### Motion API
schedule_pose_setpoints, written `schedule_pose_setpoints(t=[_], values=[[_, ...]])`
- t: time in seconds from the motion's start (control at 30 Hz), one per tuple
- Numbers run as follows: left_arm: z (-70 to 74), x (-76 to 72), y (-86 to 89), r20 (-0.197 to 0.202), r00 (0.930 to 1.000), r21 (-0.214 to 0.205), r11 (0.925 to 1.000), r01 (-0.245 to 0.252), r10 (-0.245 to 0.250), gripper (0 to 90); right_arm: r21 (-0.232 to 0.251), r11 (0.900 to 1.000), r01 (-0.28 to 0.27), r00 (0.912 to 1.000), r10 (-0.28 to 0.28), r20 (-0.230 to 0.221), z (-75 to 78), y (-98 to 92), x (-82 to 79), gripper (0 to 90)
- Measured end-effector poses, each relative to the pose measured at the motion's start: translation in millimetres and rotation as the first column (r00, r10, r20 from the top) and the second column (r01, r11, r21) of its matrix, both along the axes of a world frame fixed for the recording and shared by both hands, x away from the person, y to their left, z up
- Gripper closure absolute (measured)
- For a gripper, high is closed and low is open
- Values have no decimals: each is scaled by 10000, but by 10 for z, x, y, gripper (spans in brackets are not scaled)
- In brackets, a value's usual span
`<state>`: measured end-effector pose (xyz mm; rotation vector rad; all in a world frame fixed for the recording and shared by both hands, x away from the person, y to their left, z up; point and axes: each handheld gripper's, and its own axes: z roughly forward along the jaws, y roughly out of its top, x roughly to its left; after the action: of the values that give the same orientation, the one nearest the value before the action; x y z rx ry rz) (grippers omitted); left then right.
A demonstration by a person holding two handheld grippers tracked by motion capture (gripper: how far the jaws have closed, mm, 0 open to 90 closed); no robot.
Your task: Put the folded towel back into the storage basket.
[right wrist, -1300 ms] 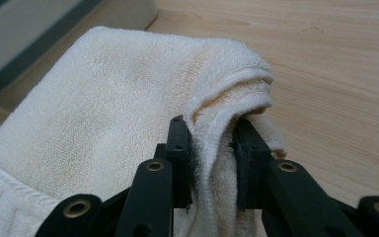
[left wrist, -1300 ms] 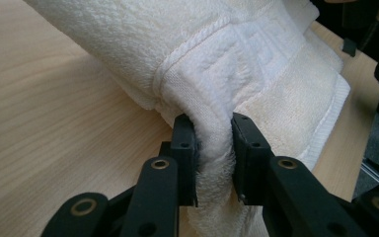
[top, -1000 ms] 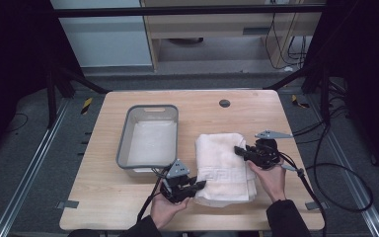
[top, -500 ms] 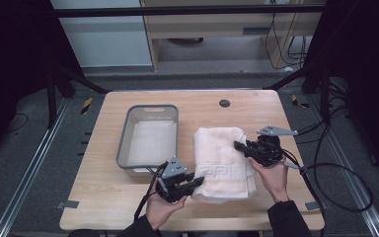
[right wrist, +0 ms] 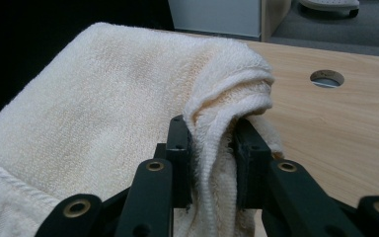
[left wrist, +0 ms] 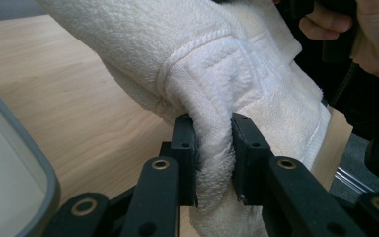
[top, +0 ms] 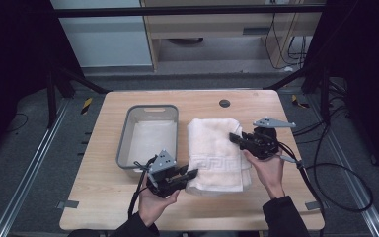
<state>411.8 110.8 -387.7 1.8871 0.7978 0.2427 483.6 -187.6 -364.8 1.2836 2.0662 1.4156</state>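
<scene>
A folded white towel (top: 214, 153) with a woven border lies on the wooden table, right of centre. My left gripper (top: 190, 174) is at the towel's near left corner, shut on a bunched fold of it (left wrist: 212, 148). My right gripper (top: 236, 138) is at the towel's right edge, farther back, shut on a pinched fold of the towel (right wrist: 214, 148). Both held parts are lifted a little off the table. A hand holds each gripper from below.
A grey plastic bin (top: 148, 136) stands on the table just left of the towel, its rim (left wrist: 24, 163) close to my left gripper. A round cable hole (top: 224, 103) sits near the table's far edge. Cables trail off the right side.
Both grippers have risen slightly with the towel's edges in them, so the towel's sides lift and it bunches narrower. The bin has not moved.
</scene>
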Motion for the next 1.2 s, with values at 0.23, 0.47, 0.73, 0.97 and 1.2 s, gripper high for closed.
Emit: schedule_pose_setpoints(t=[0.23,0.47,0.73,0.97,1.2], values=[[96,31,107,175,9995,-327,9991,-253,258,740,61,10000,59,9997,-60,219,110,103,46,729],[154,67,199,292,9985,-601,9972,-439,457,740,21,9999,110,9990,-111,438,242,190,69,729],[229,89,296,482,9969,-934,9939,-578,625,741,-160,9997,174,9976,-163,678,356,294,90,730],[280,121,381,552,9952,-1141,9907,-737,804,741,-156,9997,196,9966,-182,806,442,377,117,730],[340,126,460,739,9922,-1317,9872,-900,1003,742,-147,9997,181,9951,-165,978,525,456,137,730]])
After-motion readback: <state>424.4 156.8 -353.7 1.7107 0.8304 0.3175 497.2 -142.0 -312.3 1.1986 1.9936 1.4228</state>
